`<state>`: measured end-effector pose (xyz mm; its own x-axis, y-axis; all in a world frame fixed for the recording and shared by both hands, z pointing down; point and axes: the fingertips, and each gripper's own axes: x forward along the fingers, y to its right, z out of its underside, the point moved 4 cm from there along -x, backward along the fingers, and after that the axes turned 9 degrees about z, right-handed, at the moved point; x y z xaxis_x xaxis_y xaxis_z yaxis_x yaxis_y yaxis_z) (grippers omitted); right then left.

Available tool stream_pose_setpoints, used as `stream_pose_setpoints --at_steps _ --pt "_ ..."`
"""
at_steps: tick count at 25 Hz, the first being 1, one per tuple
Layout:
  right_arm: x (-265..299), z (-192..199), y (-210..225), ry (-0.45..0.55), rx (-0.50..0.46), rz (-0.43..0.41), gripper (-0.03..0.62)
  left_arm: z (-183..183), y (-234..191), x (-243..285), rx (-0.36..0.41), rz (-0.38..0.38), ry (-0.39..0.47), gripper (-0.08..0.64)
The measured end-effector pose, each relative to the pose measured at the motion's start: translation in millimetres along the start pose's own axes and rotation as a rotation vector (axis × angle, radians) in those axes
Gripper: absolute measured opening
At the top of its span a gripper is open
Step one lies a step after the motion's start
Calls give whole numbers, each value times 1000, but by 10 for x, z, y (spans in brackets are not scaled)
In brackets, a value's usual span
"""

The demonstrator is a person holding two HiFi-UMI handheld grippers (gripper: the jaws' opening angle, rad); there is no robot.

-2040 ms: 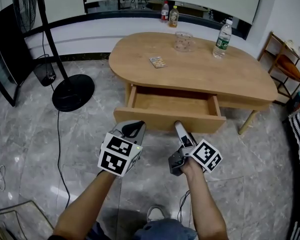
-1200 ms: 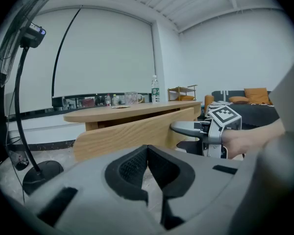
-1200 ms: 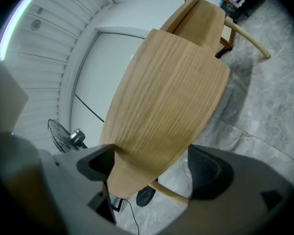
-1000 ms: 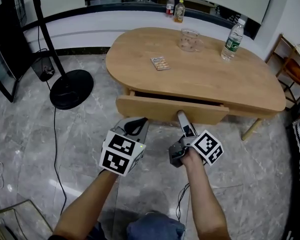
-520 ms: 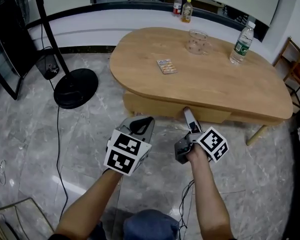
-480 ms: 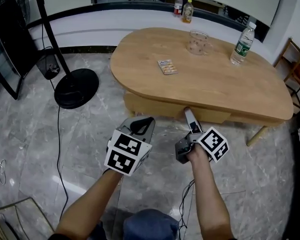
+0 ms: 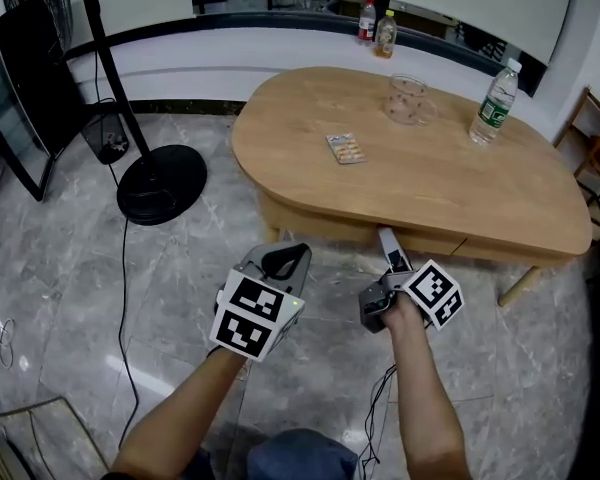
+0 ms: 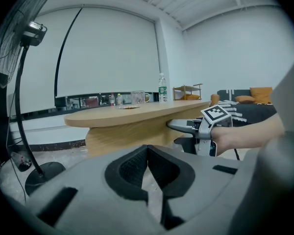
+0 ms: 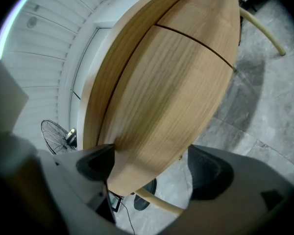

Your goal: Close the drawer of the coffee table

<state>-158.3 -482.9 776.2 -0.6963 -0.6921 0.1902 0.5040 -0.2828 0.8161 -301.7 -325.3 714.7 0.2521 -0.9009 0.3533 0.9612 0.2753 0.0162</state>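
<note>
I see the drawer (image 7: 325, 226) pushed all the way into the table (image 7: 430, 183). Its front sits flat under the top, and only a thin line shows where it ends.

My right gripper (image 7: 388, 238) points at the drawer front with its tip right up against the wood. In the right gripper view its jaws are wide apart and the wood fills the space between them. One pad looks like it is pressed on the lower edge, but the picture is too bent for me to be sure. It has hold of nothing.

My left gripper (image 7: 285, 258) hangs over the floor (image 7: 70, 298), just beside the right one and a little back from the table. Its jaws are closed, the tips meet, and nothing is between them.

On the table I see a glass cup (image 7: 408, 98), a water bottle (image 7: 494, 103) near it, and a small flat pack (image 7: 345, 148) closer to me. Two more bottles (image 7: 377, 23) stand on the ledge behind the table. A fan stand (image 7: 160, 183) is on the floor, off to the left of the table.
</note>
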Motion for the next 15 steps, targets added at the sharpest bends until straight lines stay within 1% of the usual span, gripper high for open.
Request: stream_pose_setpoints --at_steps 2,4,7,12,15 --pt "-25 10 20 -4 -7 11 463 21 18 -31 0 1 -3 3" --pt "-67 17 18 -9 -35 33 424 5 31 -84 -2 0 -2 3" --pt "-206 -9 -77 -21 -88 50 419 -82 55 -188 -3 0 6 3" --pt "-574 -142 -431 -60 -200 91 374 -423 131 -410 -26 15 17 3" --pt "-820 -269 -722 -74 -254 126 345 -736 179 -590 -39 42 13 2"
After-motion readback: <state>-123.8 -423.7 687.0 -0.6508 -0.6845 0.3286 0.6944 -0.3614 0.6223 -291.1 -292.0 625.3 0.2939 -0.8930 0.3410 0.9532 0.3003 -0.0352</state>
